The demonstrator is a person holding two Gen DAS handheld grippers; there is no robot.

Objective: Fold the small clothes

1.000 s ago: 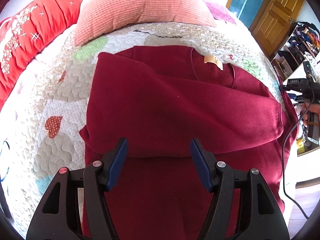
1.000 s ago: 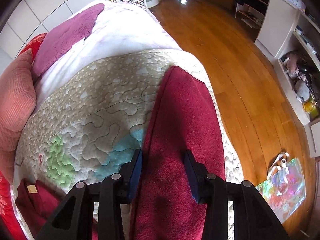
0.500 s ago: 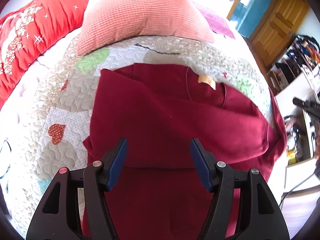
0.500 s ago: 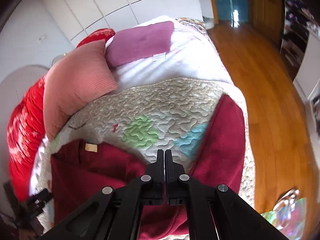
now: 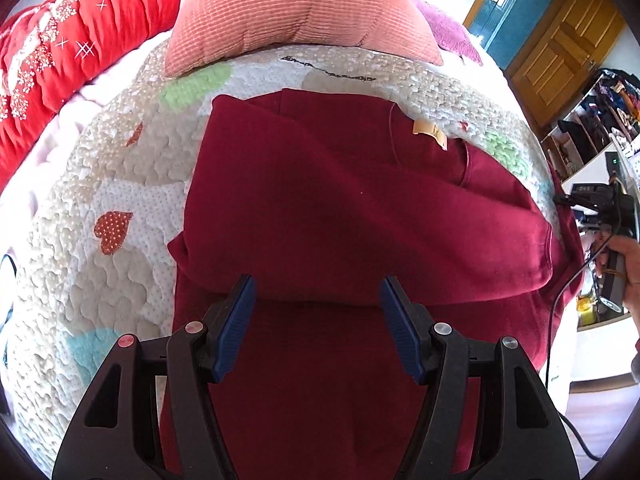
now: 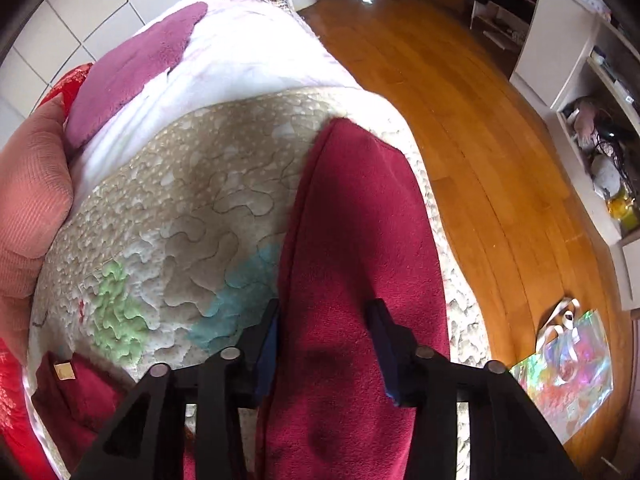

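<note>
Between the blue pads (image 5: 236,326) of the left gripper (image 5: 318,322), low in the left wrist view, lies the body of a dark red sweatshirt (image 5: 340,216). Jaws stand wide apart, holding nothing; the tips sit at the near edge of a sleeve folded across the chest. Sweatshirt spread flat on a quilt (image 5: 80,240). Collar toward 12 o'clock, tan label (image 5: 428,132) at about 1. Red heart patch (image 5: 112,230) on the quilt at 9. Beyond the collar, a salmon pillow (image 5: 296,8) at 12; a red bolster (image 5: 60,56) at 10 to 11. Right hand (image 5: 628,264) at 3 o'clock, past the bed edge, gripping a black handle. Wooden door (image 5: 560,60) far off at 2.

Right wrist view: right gripper (image 6: 326,346) spread open, one finger (image 6: 384,344) either side of the second sleeve (image 6: 360,240), not pinching it. Whether the tips touch the cloth cannot be told. Sleeve runs toward 12 along the quilt's right edge. Collar and label (image 6: 64,371) at 8. Purple pillow (image 6: 132,72) at 11. Wood floor (image 6: 480,120) from 1 to 3; an iridescent bag (image 6: 568,376) on it at 4.
</note>
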